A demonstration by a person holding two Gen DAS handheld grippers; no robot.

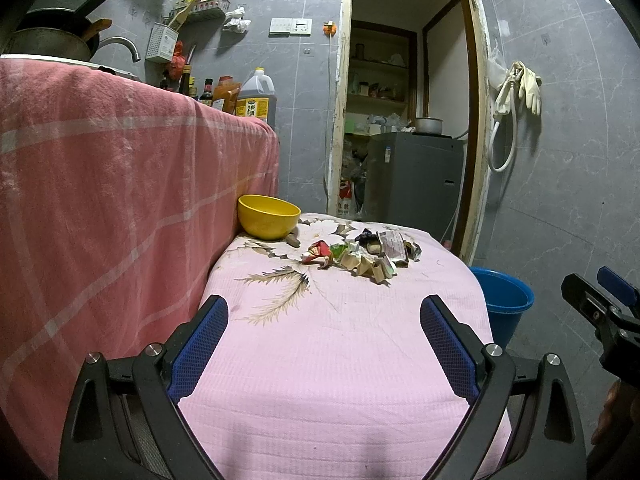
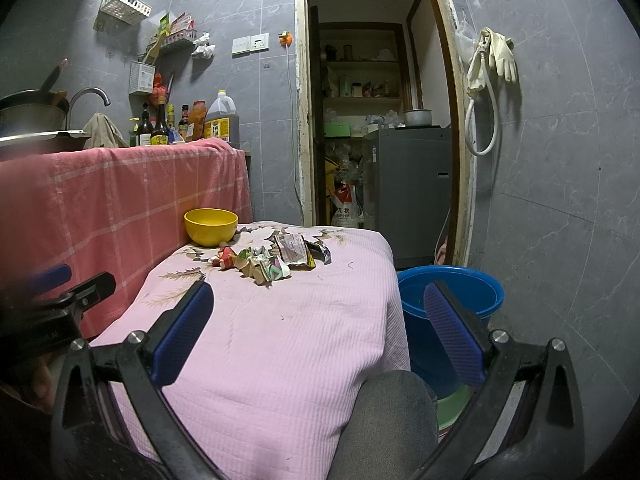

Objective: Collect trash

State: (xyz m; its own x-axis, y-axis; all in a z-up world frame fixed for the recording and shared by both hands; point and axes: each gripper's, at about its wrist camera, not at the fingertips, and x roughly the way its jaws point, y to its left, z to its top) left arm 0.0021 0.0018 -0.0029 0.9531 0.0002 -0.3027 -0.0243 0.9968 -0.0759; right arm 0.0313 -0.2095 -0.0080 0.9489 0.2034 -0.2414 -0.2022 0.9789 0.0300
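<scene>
Both tongs, left (image 1: 324,320) and right (image 2: 320,312), gaped empty; loose wrappers (image 1: 360,254) on the desk (image 1: 340,360) might scatter if pinched carelessly.

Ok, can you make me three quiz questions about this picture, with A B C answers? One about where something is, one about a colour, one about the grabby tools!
1. Where is the trash?
A. In the bucket
B. On the pink cloth
C. In the bowl

2. What colour is the bowl?
A. Yellow
B. Green
C. White

3. How are the two tools?
A. Both shut on trash
B. One open, one shut
C. Both open and holding nothing

Answers:
1. B: the wrappers lie in a pile on the pink cloth, beside the bowl.
2. A: the bowl is plain yellow; it is the bucket on the floor that is blue.
3. C: the left tool and the right tool have their fingers spread wide with nothing between them.
</scene>
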